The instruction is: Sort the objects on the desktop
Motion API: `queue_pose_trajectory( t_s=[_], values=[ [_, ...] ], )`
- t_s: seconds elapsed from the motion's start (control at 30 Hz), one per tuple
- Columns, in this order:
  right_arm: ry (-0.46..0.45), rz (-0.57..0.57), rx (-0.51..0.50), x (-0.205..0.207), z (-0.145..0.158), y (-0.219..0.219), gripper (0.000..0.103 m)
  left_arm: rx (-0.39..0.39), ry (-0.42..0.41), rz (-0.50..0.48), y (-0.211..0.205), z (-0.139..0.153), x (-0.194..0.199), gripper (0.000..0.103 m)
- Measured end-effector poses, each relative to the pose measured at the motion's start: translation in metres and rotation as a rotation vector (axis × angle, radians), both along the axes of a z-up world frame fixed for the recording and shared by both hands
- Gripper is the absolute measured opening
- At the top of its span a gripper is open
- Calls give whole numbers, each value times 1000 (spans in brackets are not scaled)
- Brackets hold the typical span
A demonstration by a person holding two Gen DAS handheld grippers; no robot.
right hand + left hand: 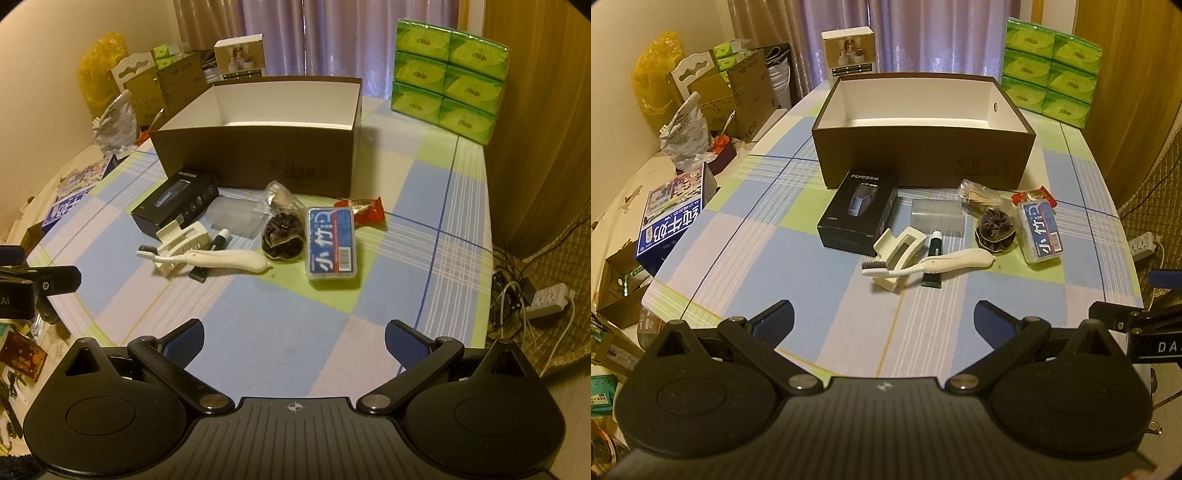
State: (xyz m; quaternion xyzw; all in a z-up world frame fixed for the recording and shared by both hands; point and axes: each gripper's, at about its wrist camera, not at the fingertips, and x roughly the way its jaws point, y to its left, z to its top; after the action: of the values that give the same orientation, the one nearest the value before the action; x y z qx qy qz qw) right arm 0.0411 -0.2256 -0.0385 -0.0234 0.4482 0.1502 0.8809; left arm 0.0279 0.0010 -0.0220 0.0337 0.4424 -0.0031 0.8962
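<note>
An open brown box [923, 155] [255, 155] with a white inside stands mid-table, nothing visible in it. In front of it lie a black shaver box [858, 214] [177, 205], a cream hair claw [897, 254] [181, 243], a white toothbrush [931, 264] [214, 258], a small dark green tube [932, 264] [212, 253], a clear plastic case [936, 216] [236, 218], a dark scrunchie [995, 230] [282, 236], a toothpick bag [982, 195] [280, 195], a blue-labelled clear box [1041, 230] [330, 242] and a red snack packet [1034, 195] [364, 210]. My left gripper [884, 317] and right gripper [293, 336] hover open near the front edge, holding nothing.
A green tissue pack stack [1052, 66] [447, 74] stands at the back right. A blue printed carton [674, 218] lies at the table's left edge, with cardboard boxes and bags beyond. A power strip [548, 301] and cables lie on the floor to the right.
</note>
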Motion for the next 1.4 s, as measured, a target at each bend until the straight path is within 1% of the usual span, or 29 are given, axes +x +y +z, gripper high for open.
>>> queue_pose_trajectory(
  t_s=[0.4, 0.53, 0.77, 0.9, 0.97, 1.1, 1.2, 1.27, 1.33, 1.4],
  values=[
    [15, -13, 8, 10, -5, -2, 101, 14, -4, -54, -4, -6, 10, 102],
    [13, -16, 15, 13, -8, -3, 101, 36, -18, -86, -5, -11, 16, 102],
    [36, -62, 39, 26, -19, -12, 101, 25, -30, -173, -6, -22, 33, 102],
    [45, -55, 36, 30, -27, -13, 101, 18, -28, -239, -9, -31, 44, 102],
    [50, -63, 51, 32, -32, -14, 101, 19, -23, -272, -10, -37, 51, 101],
    [61, -91, 50, 37, -40, -17, 101, 40, -11, -348, -17, -48, 64, 96],
    [69, -113, 47, 40, -44, -20, 101, 65, -4, -407, -22, -57, 72, 89],
    [77, -134, 52, 42, -47, -23, 101, 73, 7, -440, -25, -63, 79, 86],
    [84, -159, 54, 43, -50, -26, 101, 80, 20, -474, -28, -69, 85, 79],
    [93, -184, 52, 44, -53, -28, 101, 88, 27, -511, -31, -76, 90, 76]
  ],
)
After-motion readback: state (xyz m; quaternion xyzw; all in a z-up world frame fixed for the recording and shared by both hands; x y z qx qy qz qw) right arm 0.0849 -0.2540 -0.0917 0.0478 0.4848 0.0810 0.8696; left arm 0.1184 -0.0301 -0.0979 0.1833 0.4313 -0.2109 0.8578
